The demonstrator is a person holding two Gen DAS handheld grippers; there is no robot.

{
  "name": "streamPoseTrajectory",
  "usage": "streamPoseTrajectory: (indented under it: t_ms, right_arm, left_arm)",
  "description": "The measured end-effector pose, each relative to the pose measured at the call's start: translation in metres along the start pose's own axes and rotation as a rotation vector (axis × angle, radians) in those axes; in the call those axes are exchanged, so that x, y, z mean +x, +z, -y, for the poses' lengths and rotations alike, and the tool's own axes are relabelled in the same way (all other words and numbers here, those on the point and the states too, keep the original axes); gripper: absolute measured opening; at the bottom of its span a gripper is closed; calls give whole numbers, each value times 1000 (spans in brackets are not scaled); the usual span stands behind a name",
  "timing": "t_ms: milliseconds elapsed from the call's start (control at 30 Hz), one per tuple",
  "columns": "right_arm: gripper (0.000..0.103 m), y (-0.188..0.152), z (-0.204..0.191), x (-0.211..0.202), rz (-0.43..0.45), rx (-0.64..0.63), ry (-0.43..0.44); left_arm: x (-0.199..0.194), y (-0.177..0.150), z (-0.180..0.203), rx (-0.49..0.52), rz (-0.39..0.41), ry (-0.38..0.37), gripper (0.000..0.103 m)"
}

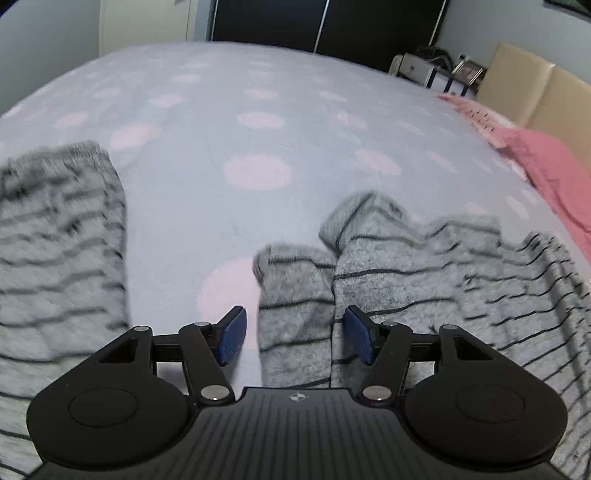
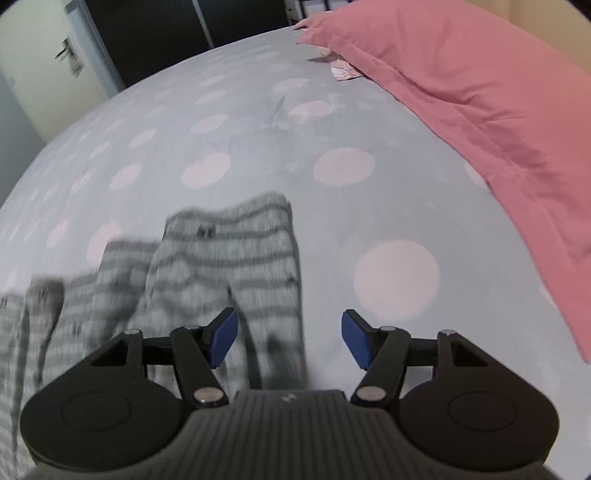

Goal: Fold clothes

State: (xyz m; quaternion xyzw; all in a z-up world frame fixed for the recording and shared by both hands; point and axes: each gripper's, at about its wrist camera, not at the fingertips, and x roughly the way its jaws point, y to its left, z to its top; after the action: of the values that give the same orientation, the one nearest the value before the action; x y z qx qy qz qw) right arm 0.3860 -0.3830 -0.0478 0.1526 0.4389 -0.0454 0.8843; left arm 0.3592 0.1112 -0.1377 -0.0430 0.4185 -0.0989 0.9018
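Observation:
A grey garment with thin dark stripes point(image 1: 391, 280) lies rumpled on the bed. In the left wrist view one part spreads at the right and another part point(image 1: 55, 251) lies at the left, blurred. My left gripper point(image 1: 295, 336) is open and empty, hovering just above a folded edge of the garment. In the right wrist view the same striped garment point(image 2: 229, 258) lies left of centre, blurred. My right gripper point(image 2: 288, 339) is open and empty above the garment's right edge.
The bed sheet point(image 1: 258, 122) is pale grey with pink dots. A pink pillow point(image 2: 480, 110) lies along the right side and shows in the left wrist view point(image 1: 546, 166). A beige headboard point(image 1: 535, 85), a nightstand point(image 1: 424, 66) and dark wardrobe doors point(image 1: 325, 22) stand behind.

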Motion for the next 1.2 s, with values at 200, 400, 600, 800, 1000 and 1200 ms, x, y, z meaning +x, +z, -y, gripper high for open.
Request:
streamPoseTrajectory:
  t_ms: [200, 400, 600, 800, 1000, 1200]
  right_arm:
    - [42, -5, -24, 42, -9, 15, -35]
    - [4, -7, -45, 20, 63, -101, -140]
    - [4, 9, 6, -46, 120, -83, -305]
    - [4, 2, 96, -123, 151, -31, -495]
    - [4, -23, 179, -180, 164, 114, -622]
    - [8, -60, 225, -176, 77, 226, -618]
  left_arm:
    - [0, 0, 8, 5, 60, 30, 2]
    - [-34, 7, 10, 23, 99, 119, 2]
    - [-99, 24, -17, 39, 113, 268, 2]
    - [-176, 34, -60, -2, 181, 452, 2]
    - [-236, 43, -92, 24, 198, 681, 2]
    - [-229, 27, -101, 38, 110, 740, 10]
